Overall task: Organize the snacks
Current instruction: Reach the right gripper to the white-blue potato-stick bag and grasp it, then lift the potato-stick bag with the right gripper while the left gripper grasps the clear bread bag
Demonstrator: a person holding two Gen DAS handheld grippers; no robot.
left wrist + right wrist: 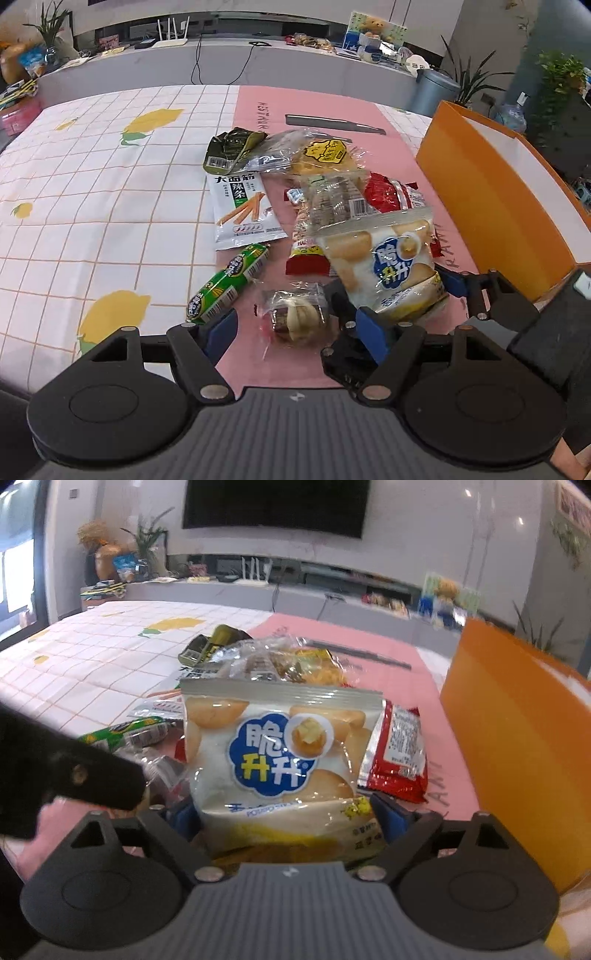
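Note:
A pile of snack packets lies on the pink mat [258,362]. My right gripper [288,814] is shut on a white biscuit bag with a blue badge [273,760], gripping its lower end; the bag also shows in the left wrist view [391,266] with the right gripper [406,299] around it. My left gripper [295,328] is open, its fingers either side of a small clear-wrapped pastry [295,317]. A green sausage stick [229,282], a white spicy-strip packet [245,210], a red packet [395,194] and a yellow-labelled bread [325,153] lie around.
An open orange box [491,206] stands at the right, also in the right wrist view [517,731]. A dark green packet [232,147] lies at the pile's far edge. A grid tablecloth with lemons [92,184] spreads left. A grey counter [221,66] runs behind.

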